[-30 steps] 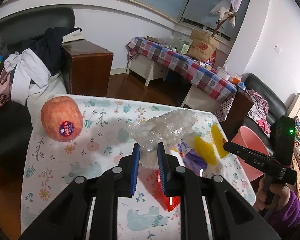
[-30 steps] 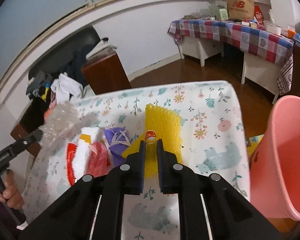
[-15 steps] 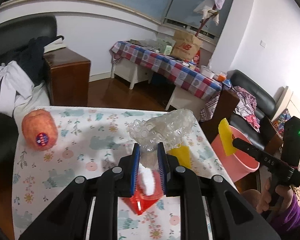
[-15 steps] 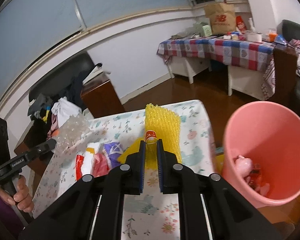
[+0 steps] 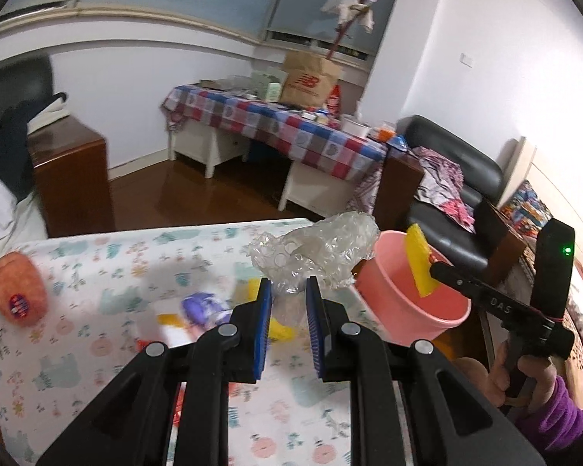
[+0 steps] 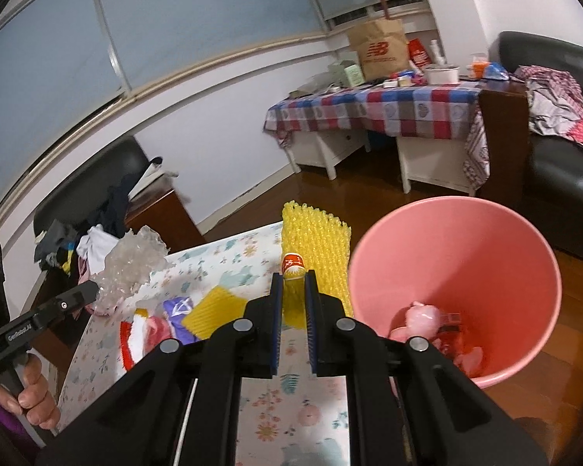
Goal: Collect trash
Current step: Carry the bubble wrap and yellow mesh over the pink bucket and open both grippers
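The left gripper (image 5: 287, 291) has its jaws drawn nearly together on a crumpled clear plastic wrap (image 5: 315, 248), which bulges out above and beyond the blue pads (image 5: 263, 310) and hangs over the right edge of the desk (image 5: 97, 349). The right gripper (image 6: 294, 291) has its jaws pressed tight on a yellow foam net (image 6: 322, 248) with a small red-and-white sticker (image 6: 293, 264) just past the fingertips; the net stands upright beyond the desk's right edge, beside the rim of the pink bin (image 6: 454, 287).

The bin sits on the floor off the desk's right edge — inside it lie pink and red scraps (image 6: 427, 320). In the left wrist view the yellow net shows over the bin's open mouth.

On the flowered desk cloth more trash lies near the right edge: a purple wrapper (image 6: 178, 308), a second yellow foam piece (image 6: 213, 306), and a red-and-white packet (image 6: 136, 334). An apple (image 5: 17, 293) with a round sticker rests at the left edge, well apart from the rest.

A hand (image 5: 521, 372) in a purple sleeve grips the right gripper's handle; another hand (image 6: 31, 396) holds the left one.
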`<state>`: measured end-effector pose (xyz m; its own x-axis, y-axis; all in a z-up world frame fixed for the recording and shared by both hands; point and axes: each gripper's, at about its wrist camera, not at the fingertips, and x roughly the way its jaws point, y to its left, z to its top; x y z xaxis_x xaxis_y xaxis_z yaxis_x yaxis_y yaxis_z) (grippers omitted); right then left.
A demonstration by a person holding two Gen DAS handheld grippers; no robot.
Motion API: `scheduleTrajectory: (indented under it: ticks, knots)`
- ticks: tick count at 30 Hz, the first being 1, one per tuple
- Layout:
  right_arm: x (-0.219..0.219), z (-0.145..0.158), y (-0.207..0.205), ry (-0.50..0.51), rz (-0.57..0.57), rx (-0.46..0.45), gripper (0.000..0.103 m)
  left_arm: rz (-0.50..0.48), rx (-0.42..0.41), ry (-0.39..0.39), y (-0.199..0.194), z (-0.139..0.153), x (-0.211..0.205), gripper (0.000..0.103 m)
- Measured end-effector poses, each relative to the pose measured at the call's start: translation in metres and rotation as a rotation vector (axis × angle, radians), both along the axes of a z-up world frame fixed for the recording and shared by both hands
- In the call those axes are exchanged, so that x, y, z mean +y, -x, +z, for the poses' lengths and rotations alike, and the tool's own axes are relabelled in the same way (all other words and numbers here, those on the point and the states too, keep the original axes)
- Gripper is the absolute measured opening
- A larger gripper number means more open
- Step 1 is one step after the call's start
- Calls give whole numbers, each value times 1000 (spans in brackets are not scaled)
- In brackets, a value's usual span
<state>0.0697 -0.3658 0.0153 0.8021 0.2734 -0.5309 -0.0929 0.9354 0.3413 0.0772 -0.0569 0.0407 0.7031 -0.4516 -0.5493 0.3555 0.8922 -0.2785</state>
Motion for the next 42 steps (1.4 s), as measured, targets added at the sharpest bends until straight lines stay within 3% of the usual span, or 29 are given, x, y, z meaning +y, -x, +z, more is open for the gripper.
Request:
scheduleTrajectory:
  ticks: [22, 34, 42]
  knots:
    - [-79, -25, 15, -70, -149, -1, 11, -228, -21, -100, -22, 2, -142, 17]
    - [-102, -44, 19, -104, -210, 35, 11, -327, 12, -199, -33, -25, -210, 17]
    - [-113, -52, 22, -110, -243, 45, 11, -347, 56, -205, -37, -39, -230, 21]
